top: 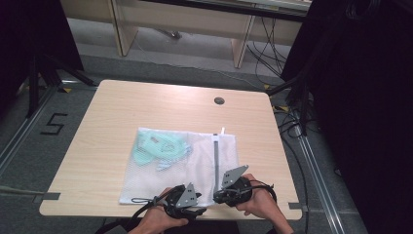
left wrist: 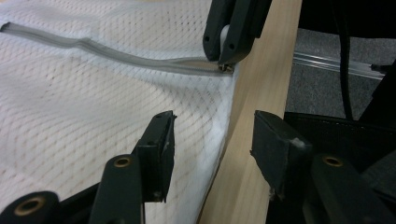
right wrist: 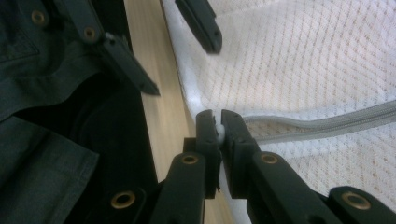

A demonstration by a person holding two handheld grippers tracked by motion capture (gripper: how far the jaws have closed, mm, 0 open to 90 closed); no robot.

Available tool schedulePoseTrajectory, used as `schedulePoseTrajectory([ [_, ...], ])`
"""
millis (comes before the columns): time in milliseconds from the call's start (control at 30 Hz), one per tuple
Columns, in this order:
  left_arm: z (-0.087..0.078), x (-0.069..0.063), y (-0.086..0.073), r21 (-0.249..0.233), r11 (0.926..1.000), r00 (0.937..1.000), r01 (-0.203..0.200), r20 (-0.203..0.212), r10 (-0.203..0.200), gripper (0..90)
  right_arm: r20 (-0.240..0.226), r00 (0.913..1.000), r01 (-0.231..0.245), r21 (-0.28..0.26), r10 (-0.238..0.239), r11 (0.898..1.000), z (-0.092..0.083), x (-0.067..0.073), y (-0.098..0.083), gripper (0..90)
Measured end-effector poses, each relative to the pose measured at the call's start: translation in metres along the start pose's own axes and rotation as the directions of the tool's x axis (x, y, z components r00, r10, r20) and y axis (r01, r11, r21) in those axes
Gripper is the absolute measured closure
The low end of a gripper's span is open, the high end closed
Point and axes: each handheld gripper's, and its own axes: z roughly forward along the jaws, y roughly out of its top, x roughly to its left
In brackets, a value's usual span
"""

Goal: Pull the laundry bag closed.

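Observation:
A white mesh bag (top: pixel 195 161) lies flat on the table's near half, with a teal garment (top: pixel 158 148) inside its far left part. A grey zipper (top: pixel 215 161) runs from the far edge toward me. My right gripper (top: pixel 221 195) is at the zipper's near end, shut on the white pull tab (right wrist: pixel 219 130) by the bag's front edge; the left gripper view shows it pinching there (left wrist: pixel 226 58). My left gripper (top: pixel 195 207) is just left of it, open, its jaws straddling the bag's front edge (left wrist: pixel 212 126) without pressing on it.
The wooden table (top: pixel 122 107) has a round cable hole (top: pixel 219 101) at the back. Its front edge runs right under both grippers. Black stands and cables (top: pixel 292 122) flank the table on the floor, and wooden furniture (top: pixel 126 29) stands behind.

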Motion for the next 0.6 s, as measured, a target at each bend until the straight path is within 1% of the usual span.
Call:
schedulePoseTrajectory([
  [33, 0.0, 0.0, 0.0, 0.0, 1.0, 1.0, 0.0, 0.0, 0.0, 48.9, 0.0, 1.0, 0.0, 0.0, 0.0, 1.0, 0.0, 0.0, 0.0, 86.5],
  [67, 0.004, -0.003, 0.0, -0.01, 0.9999, 1.0, 0.004, -0.002, -0.004, 48.8, 0.001, 1.0, 0.001, -0.003, -0.001, 1.0, 0.0, 0.0, 0.002, 86.5],
  [167, 0.006, -0.003, 0.0, -0.005, 1.0, 1.0, -0.001, -0.007, 0.001, 50.8, -0.001, 1.0, -0.002, -0.005, 0.002, 1.0, 0.0, 0.0, 0.002, 86.5],
  [200, 0.01, -0.004, 0.0, -0.021, 0.9998, 0.9999, 0.007, -0.011, -0.007, 52.1, -0.002, 1.0, -0.009, -0.012, 0.009, 1.0, 0.0, 0.0, 0.002, 86.5],
  [267, 0.01, -0.004, 0.001, -0.014, 0.9999, 0.9998, 0.009, -0.016, -0.009, 53.7, -0.003, 0.9999, -0.011, -0.013, 0.011, 1.0, 0.0, 0.0, 0.002, 86.5],
  [300, 0.01, -0.004, 0.001, -0.001, 1.0, 0.9998, 0.0, -0.018, 0.0, 55.3, -0.004, 0.9999, -0.011, -0.014, 0.011, 1.0, 0.0, 0.0, 0.002, 86.5],
  [367, 0.012, -0.004, 0.001, -0.022, 0.9998, 0.9998, -0.001, -0.021, 0.0, 56.4, -0.004, 0.9999, -0.01, -0.014, 0.01, 1.0, 0.0, 0.0, 0.002, 86.5],
  [400, 0.013, -0.004, 0.001, -0.03, 0.9995, 0.9999, -0.001, -0.016, 0.001, 59.6, -0.012, 0.9994, -0.032, -0.013, 0.032, 0.999, 0.0, 0.001, 0.003, 86.4],
  [433, 0.014, -0.004, 0.001, -0.033, 0.9994, 0.9998, -0.013, -0.017, 0.012, 60.8, -0.003, 1.0, -0.007, -0.024, 0.007, 1.0, 0.0, 0.0, 0.003, 86.5],
  [467, 0.015, -0.004, 0.001, -0.031, 0.9994, 0.9998, -0.017, -0.014, 0.017, 62.5, -0.005, 1.0, -0.006, -0.021, 0.006, 1.0, -0.001, 0.0, 0.004, 86.5],
  [500, 0.015, -0.004, 0.0, -0.027, 0.9993, 0.9996, -0.025, -0.017, 0.024, 64.1, -0.01, 0.9995, -0.029, -0.016, 0.028, 0.999, -0.001, 0.001, 0.004, 86.5],
  [533, 0.015, -0.004, 0.0, -0.027, 0.9993, 0.9996, -0.025, -0.017, 0.024, 65.2, -0.01, 0.9995, -0.029, -0.016, 0.028, 0.999, -0.001, 0.001, 0.004, 86.5],
  [567, 0.016, -0.004, 0.0, -0.033, 0.9992, 0.9997, -0.021, -0.015, 0.02, 67.5, -0.014, 0.9998, -0.016, -0.022, 0.016, 1.0, 0.0, 0.0, 0.004, 86.5],
  [600, 0.017, -0.004, 0.0, -0.028, 0.9993, 0.9997, -0.024, -0.01, 0.023, 67.5, -0.014, 0.9998, -0.016, -0.022, 0.016, 1.0, 0.0, 0.0, 0.004, 86.5],
])
